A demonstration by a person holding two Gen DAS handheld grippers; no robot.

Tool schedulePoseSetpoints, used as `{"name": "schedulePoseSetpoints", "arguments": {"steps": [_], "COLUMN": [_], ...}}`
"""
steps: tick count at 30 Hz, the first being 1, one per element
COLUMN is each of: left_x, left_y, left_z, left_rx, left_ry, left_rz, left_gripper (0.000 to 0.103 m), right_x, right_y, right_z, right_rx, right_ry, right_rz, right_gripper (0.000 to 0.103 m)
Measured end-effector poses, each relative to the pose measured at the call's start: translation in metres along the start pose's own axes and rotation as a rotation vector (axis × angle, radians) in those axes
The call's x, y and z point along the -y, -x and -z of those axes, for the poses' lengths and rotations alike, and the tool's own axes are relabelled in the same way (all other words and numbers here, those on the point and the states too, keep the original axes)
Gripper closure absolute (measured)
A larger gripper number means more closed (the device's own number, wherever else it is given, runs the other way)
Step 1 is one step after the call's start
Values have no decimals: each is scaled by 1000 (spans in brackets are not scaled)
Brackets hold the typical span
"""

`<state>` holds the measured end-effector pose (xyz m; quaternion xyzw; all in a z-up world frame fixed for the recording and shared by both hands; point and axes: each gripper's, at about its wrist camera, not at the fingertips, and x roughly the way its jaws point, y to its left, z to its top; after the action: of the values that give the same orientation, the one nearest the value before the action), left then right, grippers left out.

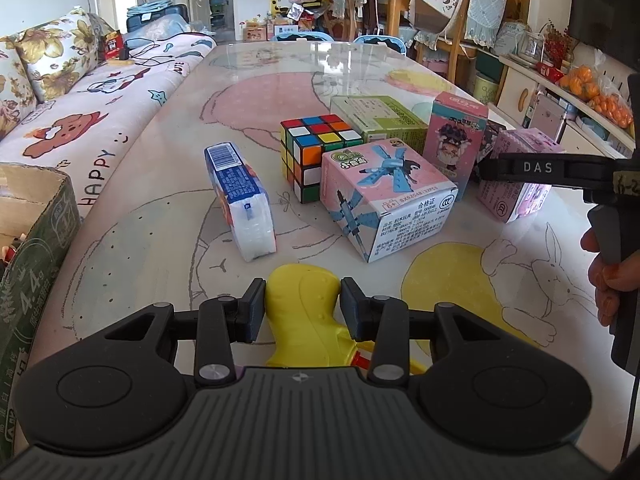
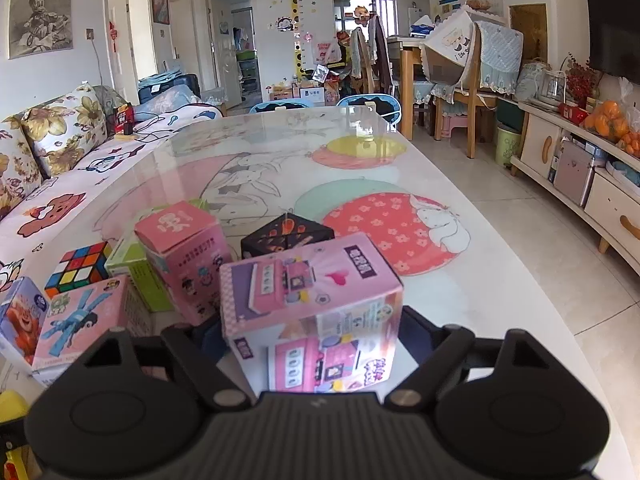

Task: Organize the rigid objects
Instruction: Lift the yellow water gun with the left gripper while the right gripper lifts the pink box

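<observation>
My left gripper (image 1: 302, 304) is shut on a yellow toy water gun (image 1: 304, 300) low over the table's near edge. My right gripper (image 2: 312, 332) is shut on a pink-and-purple toy box (image 2: 312, 304), which also shows in the left wrist view (image 1: 520, 176) at the right. On the table stand a Rubik's cube (image 1: 316, 152), a pink box with a blue plane (image 1: 384, 196), a green box (image 1: 380, 120), a tall pink figure box (image 1: 456, 140), a black box (image 2: 286, 236) and a tissue pack (image 1: 240, 200).
A green cardboard carton (image 1: 36, 248) stands at the left table edge. A sofa (image 1: 100, 112) runs along the left. Chairs (image 2: 472, 80) and a sideboard with oranges (image 2: 612, 124) are at the right. The far table top (image 2: 280, 148) carries nothing.
</observation>
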<state>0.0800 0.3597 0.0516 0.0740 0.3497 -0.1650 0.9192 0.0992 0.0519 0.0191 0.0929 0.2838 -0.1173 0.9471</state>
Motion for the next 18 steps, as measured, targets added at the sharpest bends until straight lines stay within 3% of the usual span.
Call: {"name": "schedulePoseSetpoints", "arguments": {"steps": [3, 18], "left_x": [0, -4], "left_y": [2, 8], "left_z": [0, -2], "left_rx": [9, 44], "left_ry": [10, 72], "left_rz": [4, 28], "left_gripper": [54, 54], "right_x": [-1, -20], "right_y": [2, 20], "right_z": [0, 10], "right_rx": [8, -2], "right_ry": [6, 53], "right_rz": [3, -26], "right_gripper": [27, 28]}}
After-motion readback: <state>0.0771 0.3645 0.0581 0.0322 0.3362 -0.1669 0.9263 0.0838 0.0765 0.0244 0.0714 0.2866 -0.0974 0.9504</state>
